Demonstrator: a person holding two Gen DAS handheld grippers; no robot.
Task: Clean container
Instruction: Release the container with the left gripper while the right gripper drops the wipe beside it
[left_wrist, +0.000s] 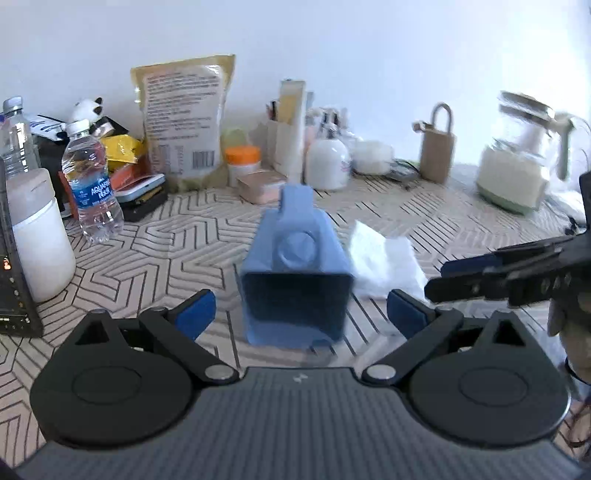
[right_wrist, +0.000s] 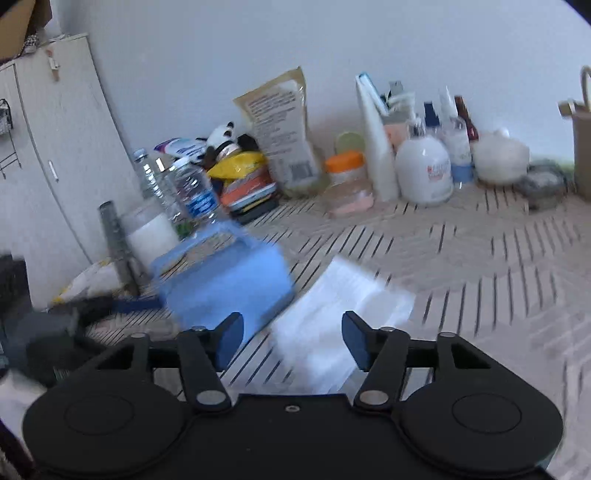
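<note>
Both jaws gape empty: left hand-held gripper (left_wrist: 301, 314) frames the blue container (left_wrist: 295, 273) at centre frame. Right hand-held gripper (right_wrist: 291, 341) hovers over the white cloth (right_wrist: 332, 325). A careless close could topple the container.

On the patterned table (left_wrist: 424, 206): one blue container (left_wrist: 295, 266), one white cloth (left_wrist: 384, 266), two clear water bottles (left_wrist: 92, 184) — one labelled — one white jar (left_wrist: 40, 236), one orange-lidded jar (left_wrist: 243, 158), one upright pouch (left_wrist: 184, 122). Grippers — two: left gripper (left_wrist: 301, 314), right gripper (right_wrist: 291, 339).
</note>
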